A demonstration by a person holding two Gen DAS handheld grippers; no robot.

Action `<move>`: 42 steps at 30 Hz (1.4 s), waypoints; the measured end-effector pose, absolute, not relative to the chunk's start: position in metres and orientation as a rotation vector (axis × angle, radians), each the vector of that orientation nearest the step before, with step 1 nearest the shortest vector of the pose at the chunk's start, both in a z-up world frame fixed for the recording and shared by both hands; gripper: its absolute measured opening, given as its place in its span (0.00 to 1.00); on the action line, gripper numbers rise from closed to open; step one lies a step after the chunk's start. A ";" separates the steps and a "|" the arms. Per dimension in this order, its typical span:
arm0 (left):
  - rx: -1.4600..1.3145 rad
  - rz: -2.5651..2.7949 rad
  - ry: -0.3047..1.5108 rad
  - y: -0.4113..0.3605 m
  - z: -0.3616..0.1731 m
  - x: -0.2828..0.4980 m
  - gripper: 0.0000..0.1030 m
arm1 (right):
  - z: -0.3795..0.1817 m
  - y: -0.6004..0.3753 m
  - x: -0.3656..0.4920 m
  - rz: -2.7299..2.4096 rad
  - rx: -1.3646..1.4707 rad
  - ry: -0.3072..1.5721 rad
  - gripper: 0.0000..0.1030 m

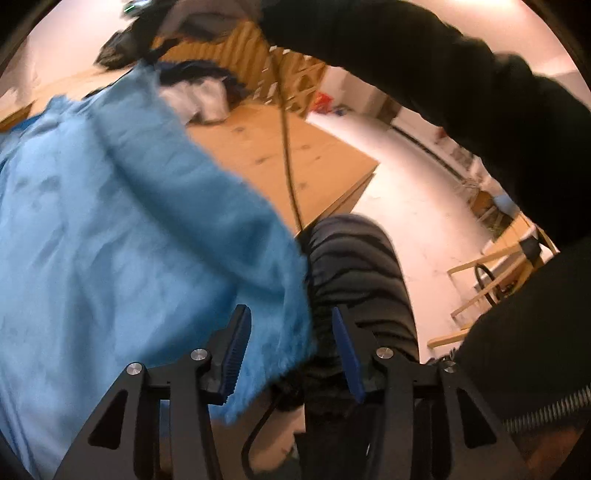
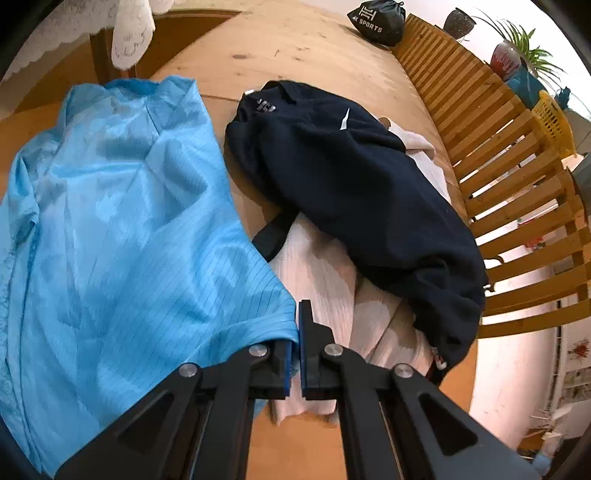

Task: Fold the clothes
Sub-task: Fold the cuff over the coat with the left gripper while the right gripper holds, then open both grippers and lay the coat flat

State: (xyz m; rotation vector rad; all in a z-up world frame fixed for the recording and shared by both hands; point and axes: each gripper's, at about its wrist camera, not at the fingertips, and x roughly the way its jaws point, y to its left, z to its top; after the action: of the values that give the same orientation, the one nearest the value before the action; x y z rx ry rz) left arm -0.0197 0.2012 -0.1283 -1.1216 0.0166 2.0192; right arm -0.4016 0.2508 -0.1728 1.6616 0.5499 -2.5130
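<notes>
A light blue garment (image 2: 122, 221), thin and faintly pinstriped with a slight sheen, lies spread across the left part of a wooden table (image 2: 280, 48), its collar end toward the far side. It looks light, soft and limp, probably a little slippery, so it should drape and slide rather than hold any shape; the firmest places to take it are likely the hemmed corners and edges, where the cloth is doubled. The right gripper (image 2: 295, 354) already has one such near corner, its blue-padded jaws pressed together on the fabric edge with almost no gap. In the left wrist view the same blue cloth (image 1: 122, 229) hangs blurred and fuzzy-edged in front of the left gripper (image 1: 291, 354), whose jaws stand partly open; a corner of the cloth droops between them, but the pads do not appear to press on it, so it seems free there. Just right of the blue garment lies a dark navy garment (image 2: 354, 184) with small white marks, heaped over a pale ribbed cloth (image 2: 321, 273). A black drawstring bag (image 2: 380, 20) sits at the far table edge beside a wooden slatted rail (image 2: 517, 184). A dark sleeve (image 1: 461, 74) crosses the top of the left view, with striped trousers (image 1: 362, 266) below.
</notes>
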 end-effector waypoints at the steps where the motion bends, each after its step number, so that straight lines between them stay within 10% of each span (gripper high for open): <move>1: -1.149 2.039 0.001 0.196 -0.126 -0.018 0.43 | -0.172 0.256 -0.403 -2.515 1.648 0.494 0.02; 5: -1.191 2.135 -0.021 0.175 -0.113 -0.015 0.46 | -0.169 0.274 -0.403 -2.477 1.613 0.284 0.09; 10: -1.232 2.236 -0.053 0.150 -0.096 -0.039 0.47 | -0.173 0.280 -0.379 -2.473 1.599 0.613 0.34; 19: -1.398 2.244 -0.044 0.124 -0.110 -0.143 0.49 | -0.163 0.341 -0.339 -2.541 1.659 0.601 0.35; 24: -1.505 2.180 -0.061 0.122 -0.133 -0.182 0.53 | -0.174 0.368 -0.308 -2.256 1.728 0.058 0.35; 30: -1.528 2.095 -0.100 0.130 -0.149 -0.195 0.54 | -0.215 0.345 -0.276 -1.982 1.831 -0.100 0.35; 42: -1.454 2.060 -0.042 0.134 -0.152 -0.185 0.16 | -0.233 0.305 -0.248 -1.890 1.839 -0.045 0.35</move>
State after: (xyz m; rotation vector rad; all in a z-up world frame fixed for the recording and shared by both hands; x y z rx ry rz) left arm -0.1853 0.1336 -0.1520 -1.4539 -0.0424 2.0602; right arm -0.2481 0.3050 -0.2332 1.8388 -0.0449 -1.8899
